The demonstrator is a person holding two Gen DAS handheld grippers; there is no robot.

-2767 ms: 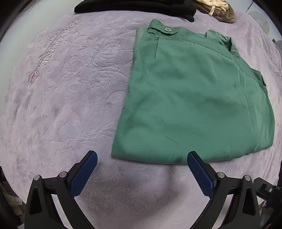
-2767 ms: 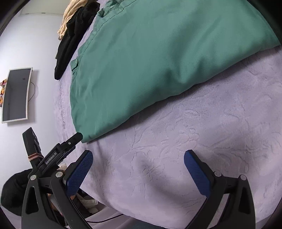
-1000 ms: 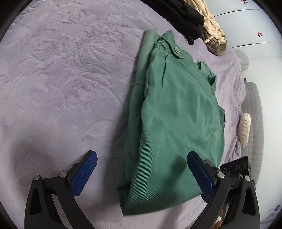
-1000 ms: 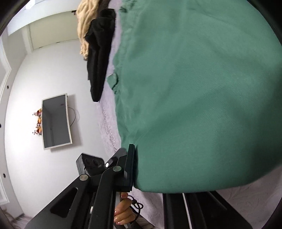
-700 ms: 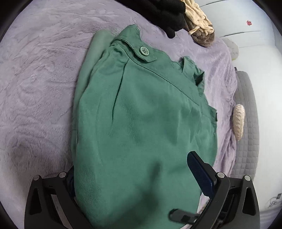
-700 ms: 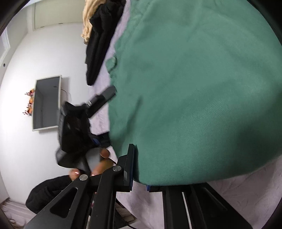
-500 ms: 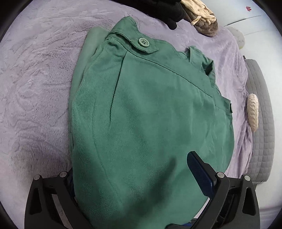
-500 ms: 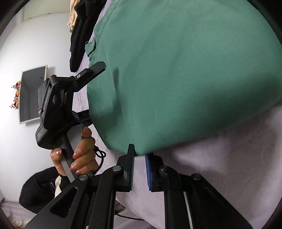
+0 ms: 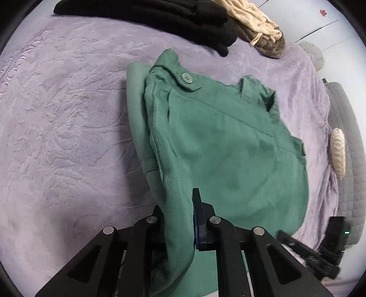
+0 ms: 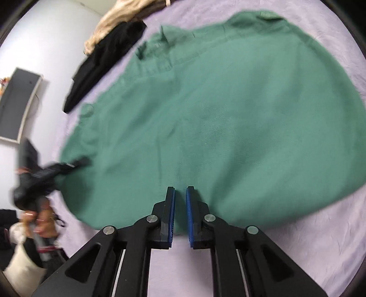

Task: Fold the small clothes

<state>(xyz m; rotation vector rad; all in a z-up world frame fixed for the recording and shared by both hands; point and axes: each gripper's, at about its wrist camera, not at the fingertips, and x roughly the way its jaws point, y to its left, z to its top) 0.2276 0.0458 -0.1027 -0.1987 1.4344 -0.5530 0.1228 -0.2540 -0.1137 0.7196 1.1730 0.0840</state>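
Green shorts lie on a purple blanket, waistband and button at the far end. My left gripper is shut on the shorts' near left hem, which bunches up between its jaws. In the right wrist view the shorts fill the frame. My right gripper is shut over the near hem; a thin gap shows between its blue pads, and I cannot tell whether cloth is pinched. The left gripper also shows in the right wrist view, blurred, on the left corner.
Black clothes and a beige garment are piled at the blanket's far edge. A grey quilted cushion lies to the right. A wall screen hangs at left.
My left gripper went from open to shut on the near left hem. My right gripper stays shut at the near hem. The hem has lifted and bunched; both views are blurred by motion.
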